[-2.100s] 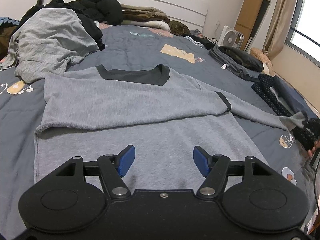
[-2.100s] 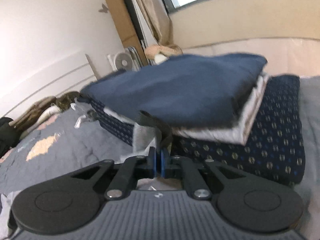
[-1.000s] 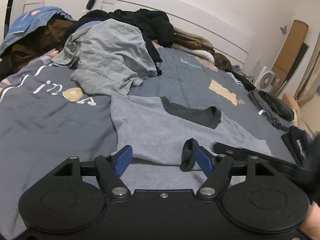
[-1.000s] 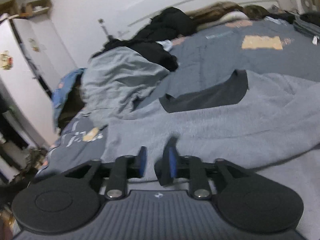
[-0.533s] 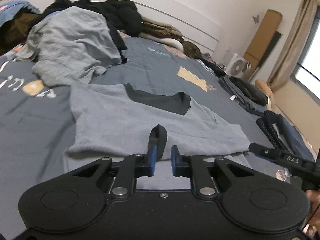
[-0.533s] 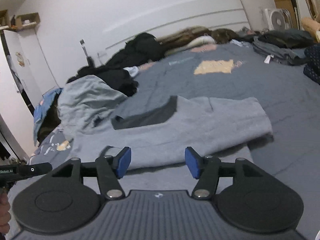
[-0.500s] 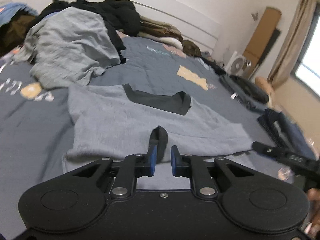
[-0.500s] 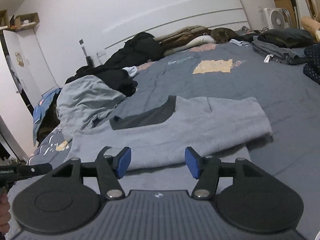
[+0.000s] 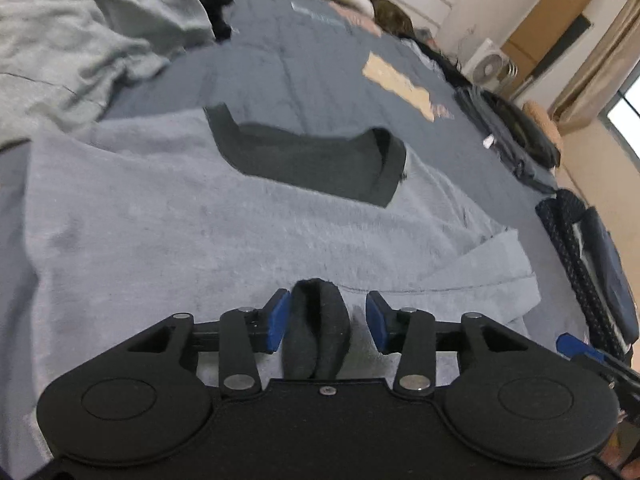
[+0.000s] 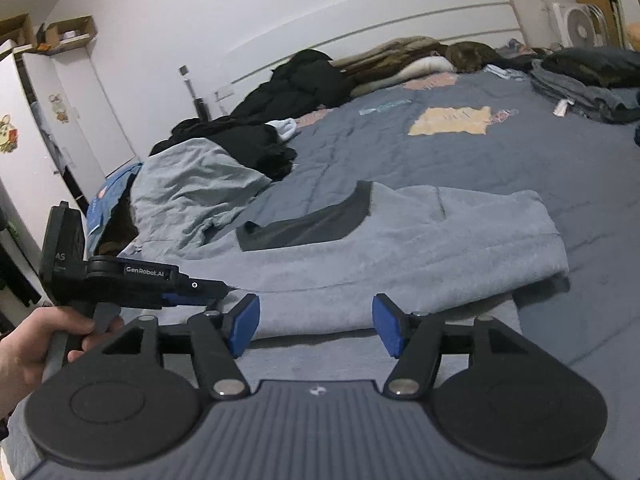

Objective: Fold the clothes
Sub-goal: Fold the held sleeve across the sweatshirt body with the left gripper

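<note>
I'm watching the left gripper (image 9: 326, 316): its jaws have just been opening, spread around the dark cuff (image 9: 316, 328), not pinching. Right gripper (image 10: 316, 326) is gaping, empty. The sweater (image 9: 200, 232) is lying half-folded on the bed (image 9: 320, 68); the sleeve risks springing back unfolded.

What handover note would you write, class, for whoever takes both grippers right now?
Left gripper: open, jaws just been opening; the dark cuff lies loose between them.
Right gripper: open, jaws just been opening, nothing between them, over the near edge.
Grey sweatshirt: flat on the bed, collar far side.
Done: sleeve laid across the body.
Left: probably fold the body, then add it to the folded pile.
</note>
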